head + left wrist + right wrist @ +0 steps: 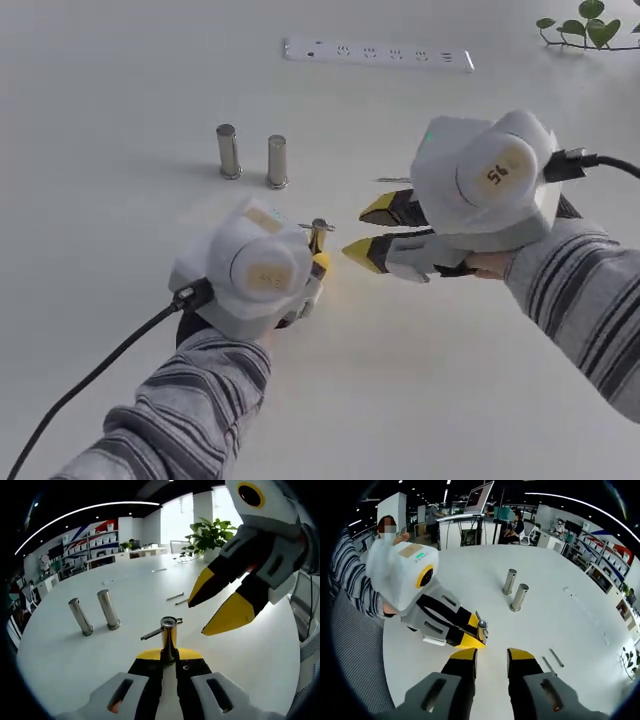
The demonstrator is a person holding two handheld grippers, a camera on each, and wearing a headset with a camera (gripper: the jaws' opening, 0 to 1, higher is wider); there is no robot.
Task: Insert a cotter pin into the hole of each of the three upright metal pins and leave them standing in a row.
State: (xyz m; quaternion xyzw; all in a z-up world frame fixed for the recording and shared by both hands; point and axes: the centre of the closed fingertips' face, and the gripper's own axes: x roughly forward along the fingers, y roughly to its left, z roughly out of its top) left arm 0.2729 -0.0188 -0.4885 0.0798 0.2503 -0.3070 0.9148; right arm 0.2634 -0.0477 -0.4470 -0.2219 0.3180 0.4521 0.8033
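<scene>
Our left tool (315, 262) is clenched on a metal pin (168, 632), held upright with a cotter pin (151, 633) through its top hole. Our right tool (368, 230) is released and empty, its tips just beside that pin. Farther out, two more pins (229, 151) stand side by side, well apart from us. We see spare cotter pins (553, 659) beyond the right tool. The surface (420, 380) is bare all round, and a power strip (378, 53) lies toward its far side.

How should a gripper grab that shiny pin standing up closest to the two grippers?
Pinch the nearer metal pin low on its shaft, coming in level from the grippers' side. It stands upright, so a sideways pinch fits. Keep the top free, probably: the held pin in the left gripper carries its cotter pin near the top.
</scene>
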